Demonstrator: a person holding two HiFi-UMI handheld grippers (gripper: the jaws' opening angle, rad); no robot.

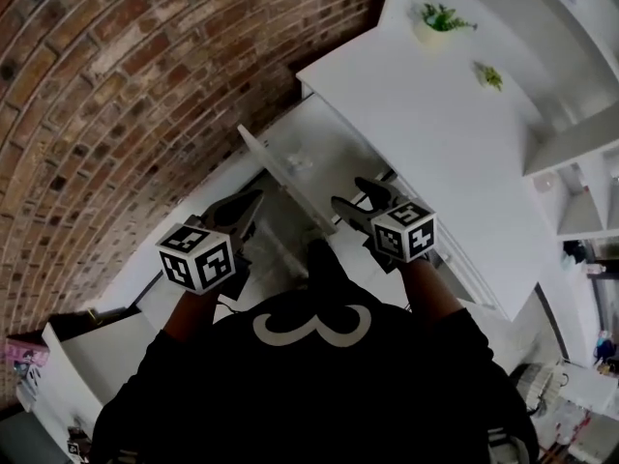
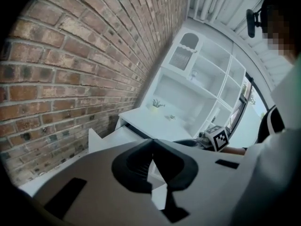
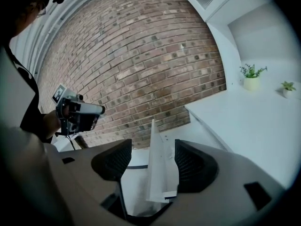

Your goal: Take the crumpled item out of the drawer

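The white drawer (image 1: pixel 319 153) is pulled out of the white desk (image 1: pixel 435 133), its front panel (image 1: pixel 280 177) standing on edge. A small pale crumpled item (image 1: pixel 298 162) lies inside near the front panel. My right gripper (image 1: pixel 356 193) is open just above the near end of the drawer. In the right gripper view the front panel (image 3: pixel 157 164) rises between the spread right gripper (image 3: pixel 149 157) jaws without touching the pads. My left gripper (image 1: pixel 253 199) hovers outside the drawer front, towards the brick wall. Its tips meet, so the left gripper (image 2: pixel 151 145) is shut on nothing.
A brick wall (image 1: pixel 126 95) runs along the left. Two small potted plants (image 1: pixel 440 17) (image 1: pixel 488 75) stand on the desk top. White shelving (image 1: pixel 580 143) rises at the right. A low white box (image 1: pixel 97 356) sits at the lower left by the person's body.
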